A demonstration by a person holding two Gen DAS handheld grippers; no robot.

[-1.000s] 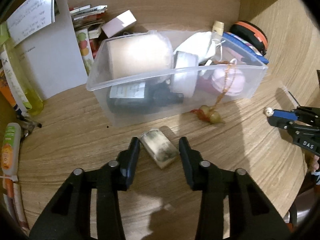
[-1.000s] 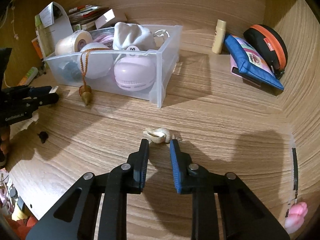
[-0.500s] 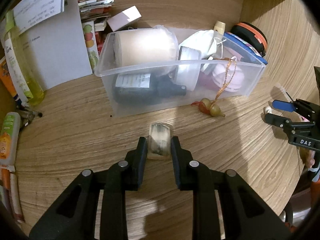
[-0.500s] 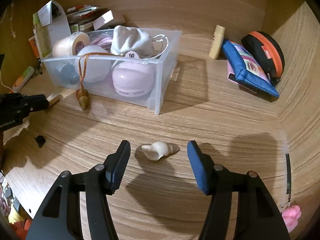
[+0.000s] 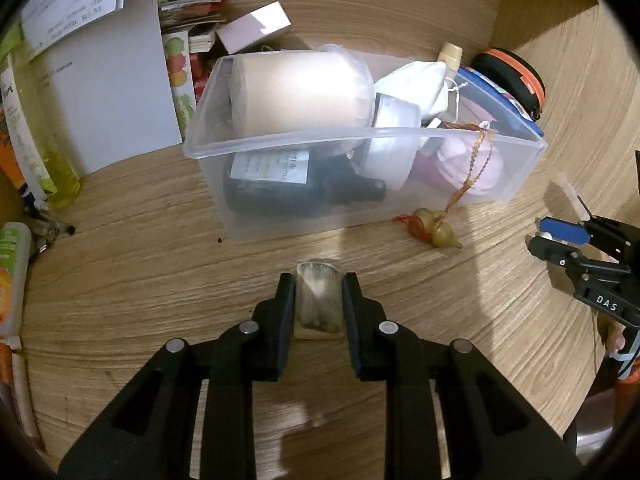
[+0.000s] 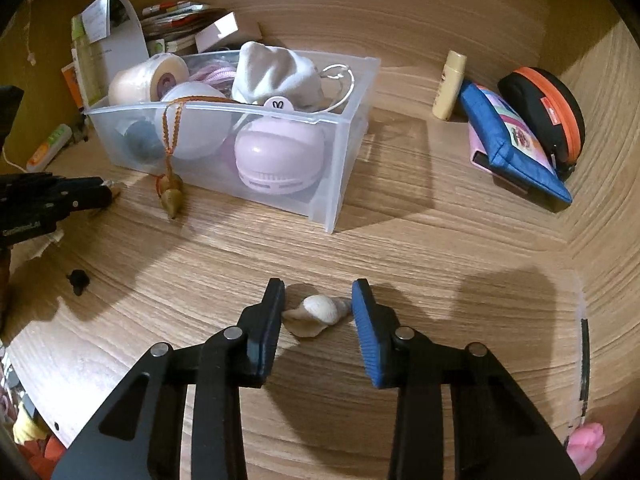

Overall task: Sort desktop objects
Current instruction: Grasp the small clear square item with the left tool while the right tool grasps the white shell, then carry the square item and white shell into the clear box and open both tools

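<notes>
My left gripper [image 5: 318,290] is shut on a dirty cream eraser block [image 5: 318,304], held in front of the clear plastic bin [image 5: 400,134]. The bin holds a tape roll, a dark bottle, a white pouch and a pink gadget. My right gripper [image 6: 318,300] is open around a pale seashell [image 6: 316,314] that lies on the wooden desk; the shell sits between the fingers, close to both pads. The right gripper also shows in the left wrist view [image 5: 560,240], and the left gripper shows at the left edge of the right wrist view [image 6: 88,194].
A gourd charm on an orange cord [image 6: 172,200] hangs over the bin's front. A blue pouch [image 6: 516,144], an orange-black case [image 6: 548,108] and a small cream bottle [image 6: 450,84] lie at the right. Papers and bottles [image 5: 80,80] stand at the left.
My left gripper closed on the eraser and lifted it slightly towards the bin. My right gripper opened wide, then moved forward so the shell lies between its fingers.
</notes>
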